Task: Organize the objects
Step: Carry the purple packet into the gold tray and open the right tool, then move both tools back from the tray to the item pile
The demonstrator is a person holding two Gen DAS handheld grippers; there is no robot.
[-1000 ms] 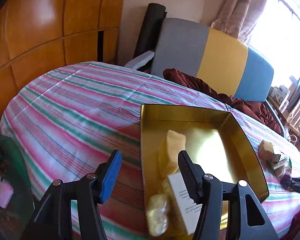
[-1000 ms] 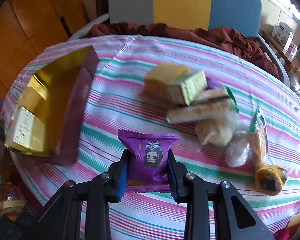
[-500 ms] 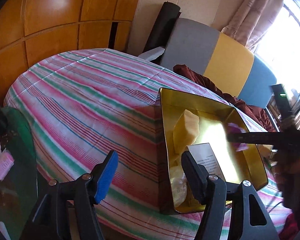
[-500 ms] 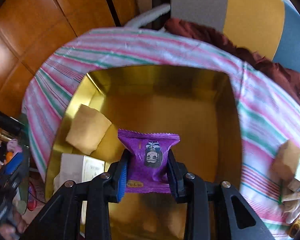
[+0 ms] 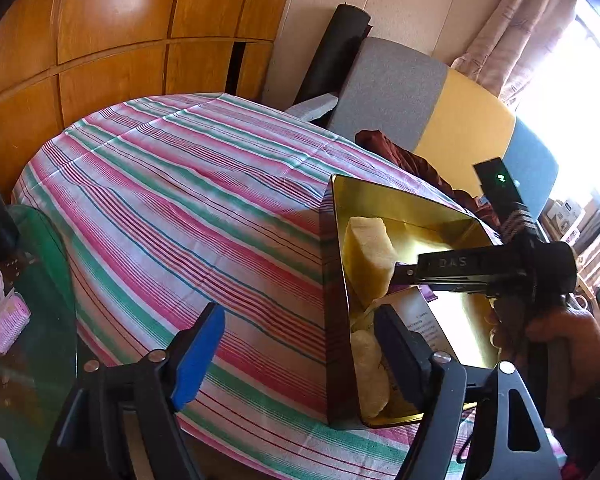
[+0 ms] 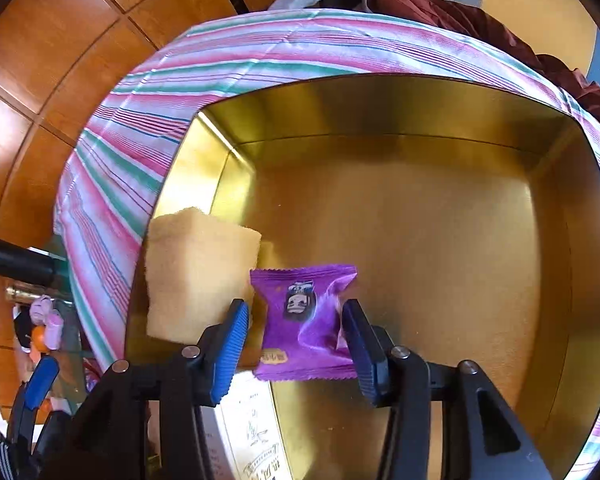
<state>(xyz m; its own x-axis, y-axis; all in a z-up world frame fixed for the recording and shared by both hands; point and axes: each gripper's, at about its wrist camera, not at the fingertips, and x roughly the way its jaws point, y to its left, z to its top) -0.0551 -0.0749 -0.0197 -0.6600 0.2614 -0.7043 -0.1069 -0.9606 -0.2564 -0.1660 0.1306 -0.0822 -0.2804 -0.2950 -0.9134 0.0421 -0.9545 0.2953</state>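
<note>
A gold tin box (image 6: 420, 108) stands on the striped tablecloth (image 5: 172, 208). Inside it are a yellow sponge-like block (image 6: 198, 276), a white printed carton (image 6: 256, 432) and a pale wrapped snack (image 5: 370, 376). My right gripper (image 6: 296, 344) is open over the box floor, and a purple snack packet (image 6: 304, 320) lies loose between its spread fingers. In the left wrist view the right gripper (image 5: 404, 274) reaches into the box (image 5: 334, 280) from the right. My left gripper (image 5: 300, 344) is open and empty, astride the box's near left wall.
Wooden wall panels (image 5: 100, 32) stand to the left. A grey, yellow and blue sofa back (image 5: 440, 116) with a dark red cloth (image 5: 404, 160) lies behind the table. A green glass side table (image 5: 28, 320) with small items is at lower left.
My right gripper lowered into the gold box and opened, letting go of the purple packet. The left gripper stayed open, its view shifting slightly left of the box.
</note>
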